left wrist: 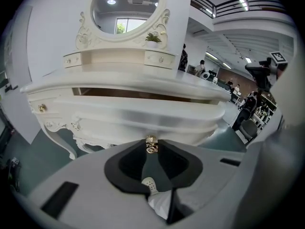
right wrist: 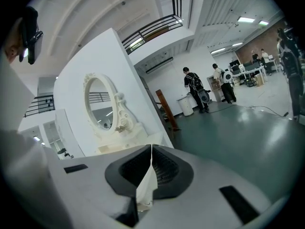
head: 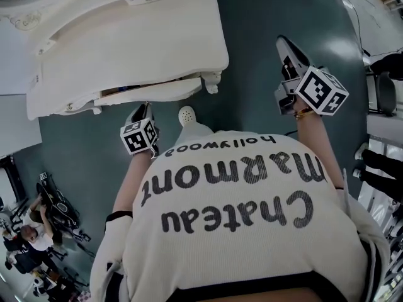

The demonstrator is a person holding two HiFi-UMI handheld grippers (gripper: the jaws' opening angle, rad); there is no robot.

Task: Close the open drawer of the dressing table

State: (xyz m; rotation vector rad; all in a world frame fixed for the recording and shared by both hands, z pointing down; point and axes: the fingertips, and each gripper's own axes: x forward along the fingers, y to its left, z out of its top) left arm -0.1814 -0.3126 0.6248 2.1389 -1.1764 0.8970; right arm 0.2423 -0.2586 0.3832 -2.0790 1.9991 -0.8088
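Open drawer [left wrist: 143, 118] interior hidden under tabletop [left wrist: 119, 82]. Left gripper [left wrist: 151, 150] at drawer's near front, narrow jaws pinching its gold knob [left wrist: 151, 143]. Right gripper [right wrist: 151, 148] closed, empty, off right.

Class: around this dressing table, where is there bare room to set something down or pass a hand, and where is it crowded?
Free: the tabletop between the mirror and front edge; the floor between table corner and right gripper. Crowded: the open drawer front, where the left gripper grips the gold knob.

Teal floor [head: 283, 17], distant people [right wrist: 193, 89], balcony railing [right wrist: 152, 27]
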